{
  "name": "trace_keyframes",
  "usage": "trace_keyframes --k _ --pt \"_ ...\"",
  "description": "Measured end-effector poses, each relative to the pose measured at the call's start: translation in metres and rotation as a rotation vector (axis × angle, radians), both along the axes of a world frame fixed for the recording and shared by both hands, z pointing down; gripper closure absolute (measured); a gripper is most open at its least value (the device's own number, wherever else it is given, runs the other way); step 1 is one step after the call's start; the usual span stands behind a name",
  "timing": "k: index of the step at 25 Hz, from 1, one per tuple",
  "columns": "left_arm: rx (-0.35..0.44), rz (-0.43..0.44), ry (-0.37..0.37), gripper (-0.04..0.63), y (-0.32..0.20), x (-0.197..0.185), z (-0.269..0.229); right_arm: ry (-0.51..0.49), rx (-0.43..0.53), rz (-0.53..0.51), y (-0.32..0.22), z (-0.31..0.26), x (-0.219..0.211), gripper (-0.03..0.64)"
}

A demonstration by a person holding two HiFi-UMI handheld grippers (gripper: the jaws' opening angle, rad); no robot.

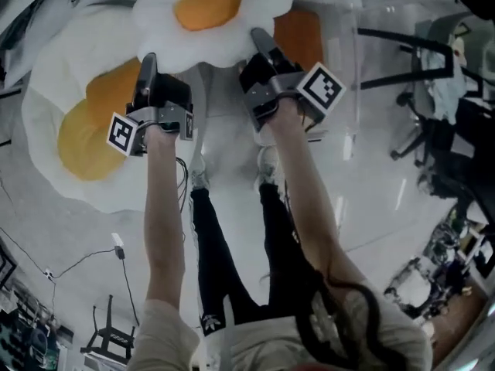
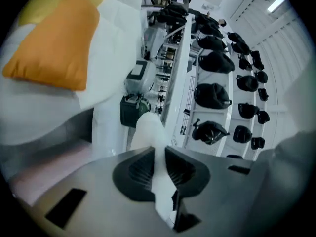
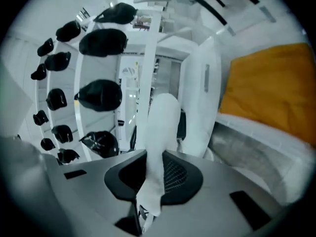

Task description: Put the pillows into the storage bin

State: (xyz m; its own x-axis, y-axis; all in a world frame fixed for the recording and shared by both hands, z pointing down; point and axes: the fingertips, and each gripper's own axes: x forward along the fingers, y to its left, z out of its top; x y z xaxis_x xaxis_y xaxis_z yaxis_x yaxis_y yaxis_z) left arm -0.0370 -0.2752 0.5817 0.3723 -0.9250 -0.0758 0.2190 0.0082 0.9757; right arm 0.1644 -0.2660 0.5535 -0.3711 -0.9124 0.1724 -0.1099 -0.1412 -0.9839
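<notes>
One egg-shaped pillow (image 1: 210, 18) hangs off the floor at 12 o'clock from the person, with its long axis running 9-to-3 across the head view. It is held only by its near white rim. The left gripper (image 1: 147, 62) bites the rim at about 7 o'clock of the yolk and the right gripper (image 1: 260, 39) at about 5 o'clock. Each gripper view shows a thin fold of white fabric squeezed between nearly closed ribbed pads, so both jaws are clamped on the pillow.

What looks like the clear storage bin (image 1: 346, 64) sits at 2 o'clock from the held pillow, just beyond the right gripper. An orange patch shows through its wall, probably another pillow already inside. The right hand is the nearer one, so my read is the carry swings toward 2 o'clock with the right side leading.

A second, larger egg pillow (image 1: 73, 134) lies on the floor at 9 o'clock from the left gripper and isn't held by either gripper.

Pose: both forearms reach forward roughly parallel. The left gripper points to 12, the right leans slightly to 11, and the marker cubes sit on the outer sides.
</notes>
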Motion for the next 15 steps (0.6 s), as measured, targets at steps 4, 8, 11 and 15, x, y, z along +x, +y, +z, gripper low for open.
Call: trace_keyframes --k 4,8,11,15 --pt "0.019 0.174 0.019 0.546 0.002 0.128 -0.004 0.034 0.019 0.163 0.038 -0.004 0.124 0.56" --pt "0.021 0.262 0.027 0.546 0.016 0.233 0.0 0.038 0.021 0.25 0.069 0.001 0.224 0.56" --pt "0.016 0.315 0.024 0.546 0.029 0.285 0.003 0.035 0.021 0.305 0.091 0.002 0.274 0.56" --pt "0.022 0.377 0.011 0.546 0.04 0.33 0.002 0.028 0.008 0.358 0.113 0.007 0.314 0.56"
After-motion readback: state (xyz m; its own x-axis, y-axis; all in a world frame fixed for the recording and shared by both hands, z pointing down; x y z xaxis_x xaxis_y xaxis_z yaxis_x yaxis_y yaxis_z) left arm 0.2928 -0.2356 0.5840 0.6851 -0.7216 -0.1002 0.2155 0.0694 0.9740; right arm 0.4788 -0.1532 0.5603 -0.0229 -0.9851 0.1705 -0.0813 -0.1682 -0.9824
